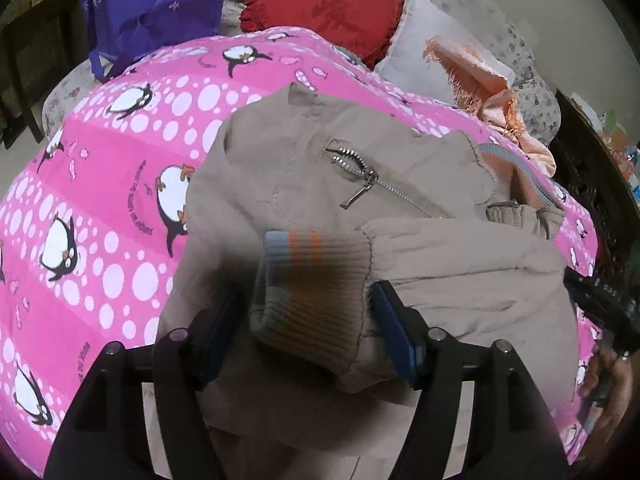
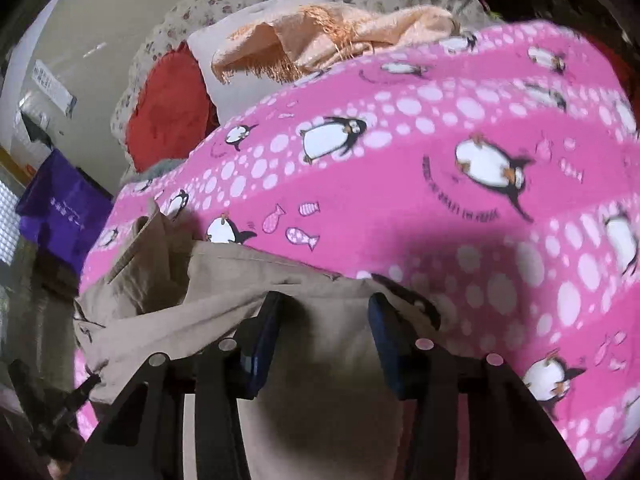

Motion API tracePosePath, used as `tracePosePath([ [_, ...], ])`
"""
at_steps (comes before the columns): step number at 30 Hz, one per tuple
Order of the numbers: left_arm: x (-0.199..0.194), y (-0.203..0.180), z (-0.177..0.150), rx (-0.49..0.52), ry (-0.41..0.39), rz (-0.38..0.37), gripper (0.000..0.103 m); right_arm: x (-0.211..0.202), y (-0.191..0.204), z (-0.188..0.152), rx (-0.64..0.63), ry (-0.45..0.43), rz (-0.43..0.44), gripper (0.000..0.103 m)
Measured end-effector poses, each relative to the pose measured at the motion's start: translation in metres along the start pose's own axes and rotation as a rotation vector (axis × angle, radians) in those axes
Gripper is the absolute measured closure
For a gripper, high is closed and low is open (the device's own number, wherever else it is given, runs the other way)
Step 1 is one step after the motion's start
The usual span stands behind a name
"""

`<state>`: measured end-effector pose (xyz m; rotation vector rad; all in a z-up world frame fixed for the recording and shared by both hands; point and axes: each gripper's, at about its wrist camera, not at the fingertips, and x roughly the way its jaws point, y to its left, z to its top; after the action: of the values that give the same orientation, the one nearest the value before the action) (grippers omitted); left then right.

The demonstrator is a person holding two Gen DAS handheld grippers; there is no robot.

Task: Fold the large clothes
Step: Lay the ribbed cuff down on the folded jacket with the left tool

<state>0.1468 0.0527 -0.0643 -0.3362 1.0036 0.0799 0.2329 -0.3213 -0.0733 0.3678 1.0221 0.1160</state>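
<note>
Beige jacket (image 1: pixel 360 184) half folded on the pink blanket (image 1: pixel 120 200): sleeve cuff (image 1: pixel 312 280) laid across between open left tongs (image 1: pixel 304 320); right tongs (image 2: pixel 320 320) open over its body, final folds remaining.

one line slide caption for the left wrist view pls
Left gripper open around the ribbed knit cuff of a beige zip jacket on a pink penguin-print blanket.

Beige jacket (image 1: pixel 360 168) lies rumpled on the pink penguin blanket (image 1: pixel 120 200), sleeve folded across (ribbed cuff striped)
</note>
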Motion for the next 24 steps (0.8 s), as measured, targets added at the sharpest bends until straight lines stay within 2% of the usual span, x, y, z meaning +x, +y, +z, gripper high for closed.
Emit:
tracePosePath([
  [1, -0.001, 0.0, 0.0, 0.002, -0.002, -0.001, 0.037, -0.007, 0.003, -0.001, -0.013, 0.006, -0.008, 0.053],
  [4, -0.015, 0.004, 0.002, -0.013, -0.04, -0.037, 0.037, -0.043, 0.021, -0.02, -0.088, -0.034, 0.057, 0.053],
  [6, -0.025, 0.006, 0.004, -0.02, -0.091, -0.032, 0.036, -0.056, 0.038, -0.035, -0.167, -0.04, 0.079, 0.053],
  [10, -0.021, 0.003, 0.008, 0.003, -0.08, 0.012, 0.036, -0.042, 0.07, -0.044, -0.233, -0.026, 0.12, 0.053],
  [14, -0.014, 0.004, 0.007, 0.011, -0.063, 0.034, 0.036, -0.007, 0.104, -0.039, -0.29, -0.014, 0.065, 0.053],
  [19, -0.012, 0.006, 0.006, 0.002, -0.049, 0.043, 0.036, 0.026, 0.131, -0.03, -0.358, -0.007, -0.065, 0.052],
  [22, -0.016, 0.005, 0.005, 0.026, -0.059, 0.057, 0.036, 0.012, 0.13, -0.034, -0.378, -0.007, -0.066, 0.053],
  [24, -0.019, 0.006, 0.003, 0.041, -0.06, 0.06, 0.036, -0.007, 0.124, -0.042, -0.395, -0.003, -0.048, 0.046],
])
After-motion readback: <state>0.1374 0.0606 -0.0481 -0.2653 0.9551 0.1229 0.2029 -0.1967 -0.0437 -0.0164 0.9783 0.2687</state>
